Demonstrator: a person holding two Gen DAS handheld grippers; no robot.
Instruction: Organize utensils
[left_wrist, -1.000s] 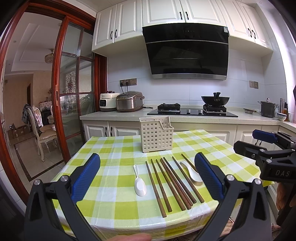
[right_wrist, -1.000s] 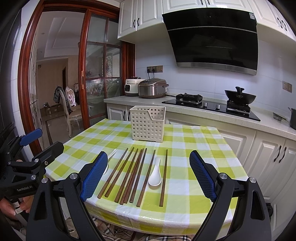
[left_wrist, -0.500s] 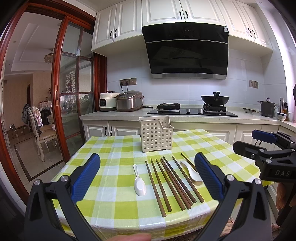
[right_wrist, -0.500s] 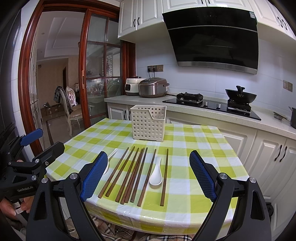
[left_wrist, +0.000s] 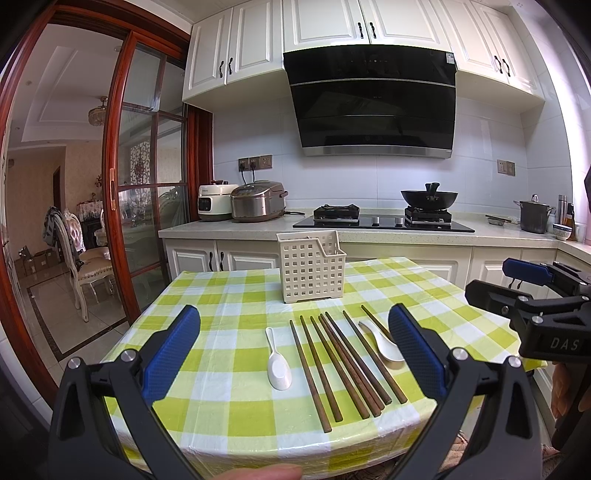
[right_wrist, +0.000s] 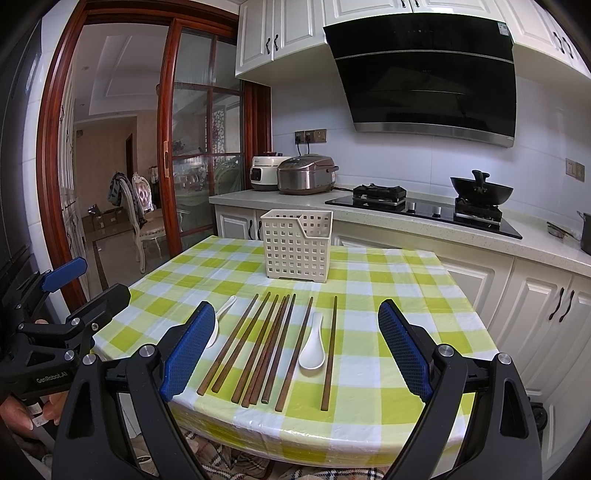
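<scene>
The counter (left_wrist: 229, 295), covered in a green-and-white checked cloth, carried everything the task concerned, and nothing on it looked sorted yet; the job, as far as could be judged, stood at its very start. The white perforated caddy (left_wrist: 312, 271) stood upright at the far middle of the counter, and no handle or stick showed above its rim, so it appeared to hold nothing, though its inside could not be seen fully. The left hand-held gripper (left_wrist: 293, 349) hovered on the near side of the caddy with its jaws spread wide and nothing between them; the right hand-held gripper (right_wrist: 295, 349) did likewise, wide and holding nothing, each well short of the caddy. The brown chopsticks (right_wrist: 266, 343) lay flat in a loose fan just in front of the caddy, some touching along their lengths, one lying apart at the right end of the row. One white spoon (right_wrist: 313, 349) rested bowl-up among the chopsticks to the caddy's near right; the other white spoon (left_wrist: 277, 363) lay to the caddy's near left, just beside the outermost stick. All of these remained to be lifted into the caddy.
</scene>
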